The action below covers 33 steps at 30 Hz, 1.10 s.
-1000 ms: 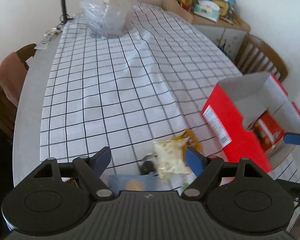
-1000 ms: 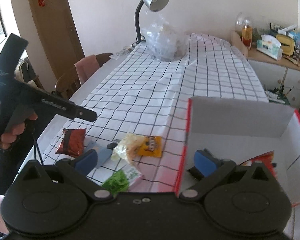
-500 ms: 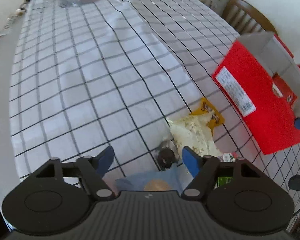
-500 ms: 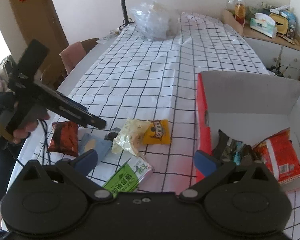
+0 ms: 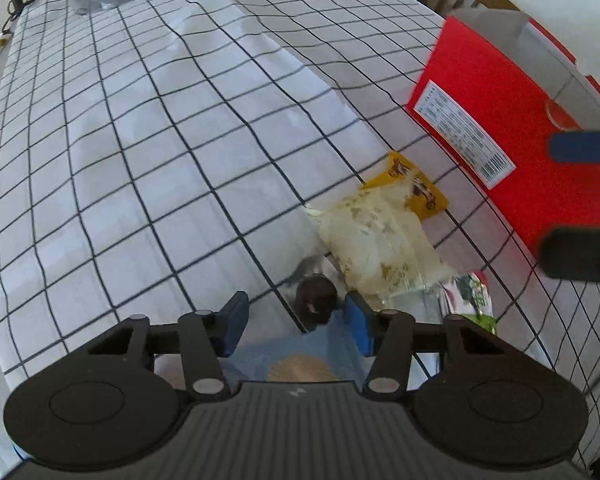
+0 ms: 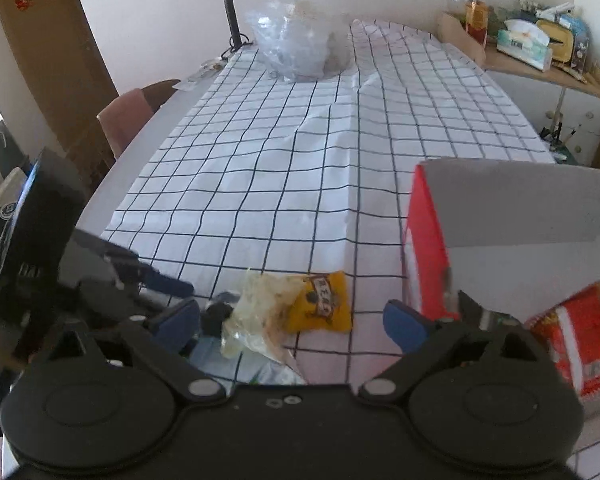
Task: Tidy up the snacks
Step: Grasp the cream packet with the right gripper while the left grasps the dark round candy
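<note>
**Left gripper closes in on blue packet as snack sorting goes on**

The left gripper (image 5: 296, 322) points steeply down over a pale blue snack packet (image 5: 300, 360), its jaws about half open and just been closing, the packet's upper edge between them but no pad visibly pressing yet. A clean pick likely means squaring both pads on the packet and clear of the small dark round snack (image 5: 316, 300) just beyond. The right gripper (image 6: 290, 322) hangs wide open, holding nothing. Farther off lie the translucent bag (image 5: 376, 248), the yellow packet (image 5: 420, 184) and the red box (image 5: 512, 152).
</note>
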{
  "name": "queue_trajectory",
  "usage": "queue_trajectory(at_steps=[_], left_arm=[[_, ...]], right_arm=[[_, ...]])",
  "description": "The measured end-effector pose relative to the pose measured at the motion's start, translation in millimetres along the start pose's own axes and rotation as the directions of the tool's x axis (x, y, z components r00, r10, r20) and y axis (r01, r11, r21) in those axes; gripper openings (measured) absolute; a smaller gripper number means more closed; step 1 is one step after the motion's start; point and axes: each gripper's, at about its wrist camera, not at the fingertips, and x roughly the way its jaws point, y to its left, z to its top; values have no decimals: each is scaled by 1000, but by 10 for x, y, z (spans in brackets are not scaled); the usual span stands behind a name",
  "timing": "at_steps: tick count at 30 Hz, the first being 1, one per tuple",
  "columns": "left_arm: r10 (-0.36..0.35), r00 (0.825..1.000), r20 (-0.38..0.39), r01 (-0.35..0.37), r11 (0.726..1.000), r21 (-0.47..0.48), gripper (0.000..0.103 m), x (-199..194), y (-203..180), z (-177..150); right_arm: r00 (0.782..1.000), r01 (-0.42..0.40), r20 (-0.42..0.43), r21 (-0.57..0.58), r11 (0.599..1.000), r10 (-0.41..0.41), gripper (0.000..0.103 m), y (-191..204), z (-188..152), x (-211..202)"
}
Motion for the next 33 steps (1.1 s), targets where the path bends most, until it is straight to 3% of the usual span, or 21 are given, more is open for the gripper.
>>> queue_trajectory(at_steps=[5, 8, 13, 16, 20, 27, 33], left_arm=[[18, 999, 28, -18, 1000, 23, 51, 7, -40, -36], [31, 998, 50, -33, 998, 51, 46, 10, -88, -74], [36, 996, 81, -40, 998, 51, 35, 9, -110, -105], [32, 995, 93, -36, 999, 41, 34, 2, -113, -122], [25, 993, 111, -28, 999, 24, 33, -7, -109, -152], [29, 990, 136, -27, 1000, -13, 30, -34, -76, -203], [38, 988, 148, -28, 998, -65, 28, -64, 5, -233]], right_arm=[[998, 1, -66, 75, 997, 4, 89, 16, 34, 294], [995, 1, -101, 137, 991, 13, 88, 5, 28, 446], [986, 2, -160, 244, 970, 38, 77, -50, 15, 669], [982, -11, -175, 295, 956, 65, 73, -67, 0, 748], [979, -1, -195, 291, 957, 61, 70, -2, -6, 822], [978, 31, -207, 243, 969, 21, 46, 85, 5, 887], [983, 10, -181, 236, 972, 34, 32, 49, -35, 789]])
